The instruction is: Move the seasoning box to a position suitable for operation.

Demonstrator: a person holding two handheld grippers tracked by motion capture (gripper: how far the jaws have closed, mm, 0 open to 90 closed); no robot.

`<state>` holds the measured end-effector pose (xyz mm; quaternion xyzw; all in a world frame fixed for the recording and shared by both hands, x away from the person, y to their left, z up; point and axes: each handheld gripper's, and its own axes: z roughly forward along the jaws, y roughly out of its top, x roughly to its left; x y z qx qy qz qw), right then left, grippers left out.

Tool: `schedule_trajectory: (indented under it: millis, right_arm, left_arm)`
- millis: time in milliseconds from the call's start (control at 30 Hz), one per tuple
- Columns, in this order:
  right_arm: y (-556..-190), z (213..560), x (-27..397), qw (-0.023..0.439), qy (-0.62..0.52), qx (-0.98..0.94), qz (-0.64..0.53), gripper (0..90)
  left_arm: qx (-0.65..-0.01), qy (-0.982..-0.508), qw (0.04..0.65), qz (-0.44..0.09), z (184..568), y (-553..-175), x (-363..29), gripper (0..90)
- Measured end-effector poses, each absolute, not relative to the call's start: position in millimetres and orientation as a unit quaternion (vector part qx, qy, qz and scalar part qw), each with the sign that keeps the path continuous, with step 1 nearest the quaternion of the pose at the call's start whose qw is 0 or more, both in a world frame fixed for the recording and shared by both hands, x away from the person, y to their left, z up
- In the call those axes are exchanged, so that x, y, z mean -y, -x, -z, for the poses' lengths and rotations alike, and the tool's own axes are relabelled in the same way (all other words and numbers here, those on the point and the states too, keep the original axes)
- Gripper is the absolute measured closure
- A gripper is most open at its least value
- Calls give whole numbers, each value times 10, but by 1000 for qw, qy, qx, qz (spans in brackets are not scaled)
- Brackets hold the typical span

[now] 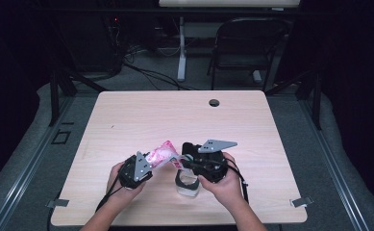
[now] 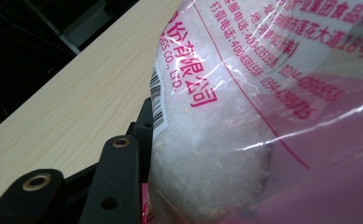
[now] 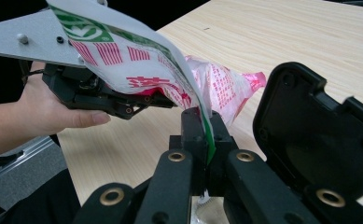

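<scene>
Bag (image 1: pixel 161 155) lies slantwise between grippers.

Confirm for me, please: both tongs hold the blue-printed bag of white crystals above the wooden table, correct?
Not quite: the bag is printed in pink and red, not blue, as the left gripper view shows. The left tongs and right tongs do both hold it above the wooden table.

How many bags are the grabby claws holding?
1. The one pink-and-white bag hangs over the table, stretched between both claws: the left gripper holds its full end, the right gripper pinches its top edge.
</scene>
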<state>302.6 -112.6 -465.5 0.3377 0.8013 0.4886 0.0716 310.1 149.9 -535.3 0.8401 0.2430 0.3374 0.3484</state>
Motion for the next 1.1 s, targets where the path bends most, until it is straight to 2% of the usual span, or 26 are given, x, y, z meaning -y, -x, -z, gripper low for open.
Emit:
schedule_trajectory:
  millis: [1100]
  right_arm:
    - [-2937,4815,1172,63,-340,-802,-486,900]
  left_arm:
    - [-185,-841,285,-422,5270,-3008,-1435,616]
